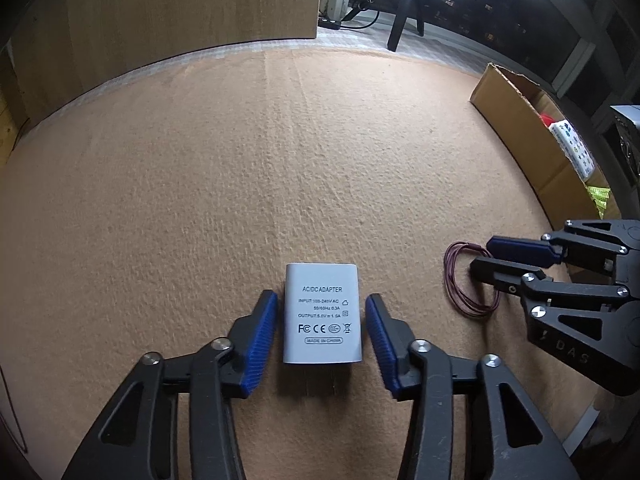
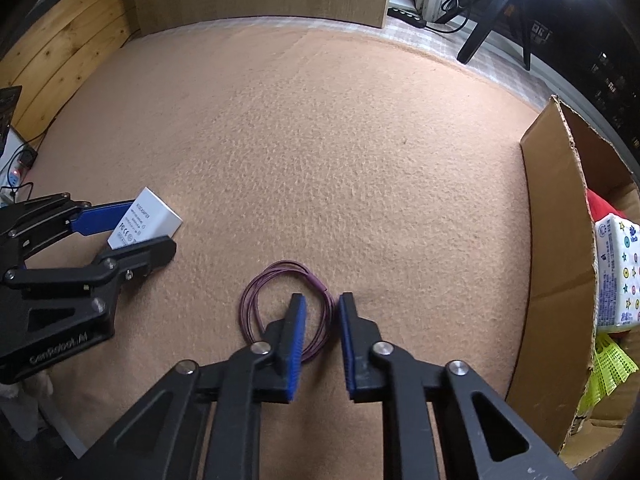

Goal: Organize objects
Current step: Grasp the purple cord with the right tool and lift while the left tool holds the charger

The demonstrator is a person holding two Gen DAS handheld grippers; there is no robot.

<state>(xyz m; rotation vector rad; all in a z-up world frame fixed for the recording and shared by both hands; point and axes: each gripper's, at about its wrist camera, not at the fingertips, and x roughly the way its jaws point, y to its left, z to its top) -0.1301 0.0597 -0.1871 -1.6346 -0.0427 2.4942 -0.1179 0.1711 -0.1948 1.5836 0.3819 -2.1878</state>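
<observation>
Tan carpet (image 1: 280,160) fills the room's floor. The left gripper (image 1: 322,316) straddles a white adapter (image 1: 322,314), fingers apart. At three o'clock, the right gripper (image 2: 322,312) stands narrowly parted over a purple wire coil (image 2: 280,304), beside a cardboard box (image 2: 556,248).

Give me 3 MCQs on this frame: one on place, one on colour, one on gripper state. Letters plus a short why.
1. Where does the white rectangular AC/DC adapter lie?
A. Inside the box
B. On the tan carpet, between the left gripper's fingers
C. On the wooden panel

2. What colour is the thin coiled wire loop?
A. Purple
B. Green
C. White

3. How does the right gripper stand?
A. Shut on the wire
B. Open, one strand of the loop between its fingers
C. Open, far from the wire

Answers:
1 B: the left gripper has a blue pad on each side of the adapter, gaps visible.
2 A: the strands read purple-maroon in both views.
3 B: the pads are apart, straddling the loop's right side; the open brown cardboard box is off to the right.
</observation>
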